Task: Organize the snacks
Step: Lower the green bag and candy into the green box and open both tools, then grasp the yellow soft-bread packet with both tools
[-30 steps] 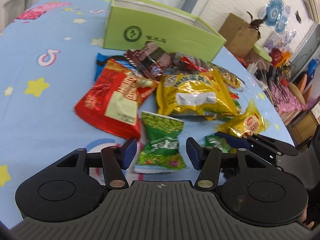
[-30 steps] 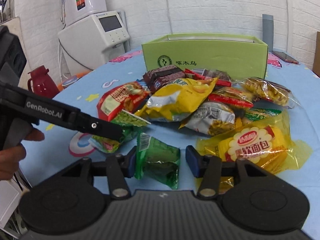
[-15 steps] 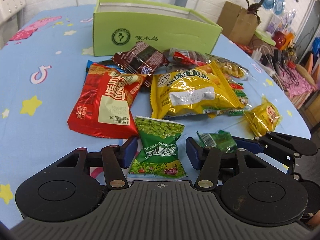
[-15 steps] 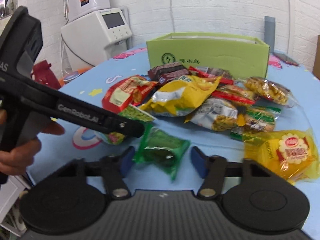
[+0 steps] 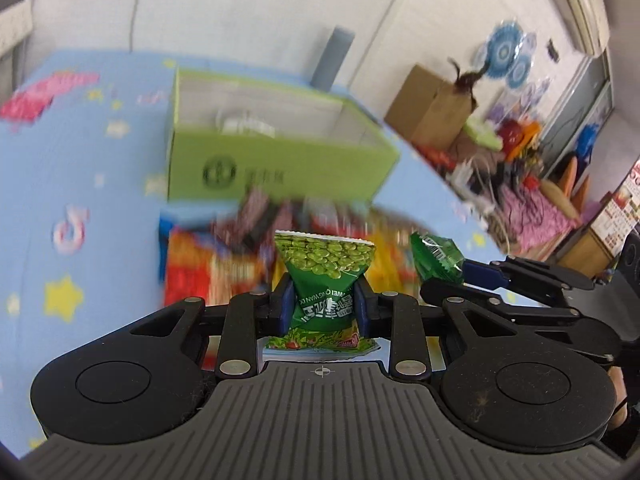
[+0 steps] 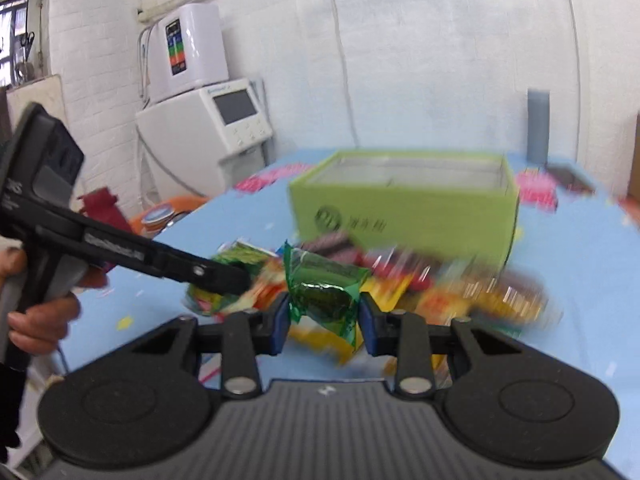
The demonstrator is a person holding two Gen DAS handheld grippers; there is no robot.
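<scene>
Blurred snack pile (image 5: 224, 264) behind pinched pea packet (image 5: 325, 280).

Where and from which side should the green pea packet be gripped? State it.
Grip the green pea packet across its middle, from the bottom-seam end. The left hand-held gripper, whose jaws have just been closing, pinches it there: the soft bag waists between the pads while its printed top flares above, likely resisting slip.

The left gripper (image 5: 323, 306) has just closed on the green pea bag (image 5: 325, 276) and lifted it off the table (image 5: 72, 168). The right gripper (image 6: 323, 322) has just closed on the dark green packet (image 6: 325, 292) and lifted it too.
</scene>
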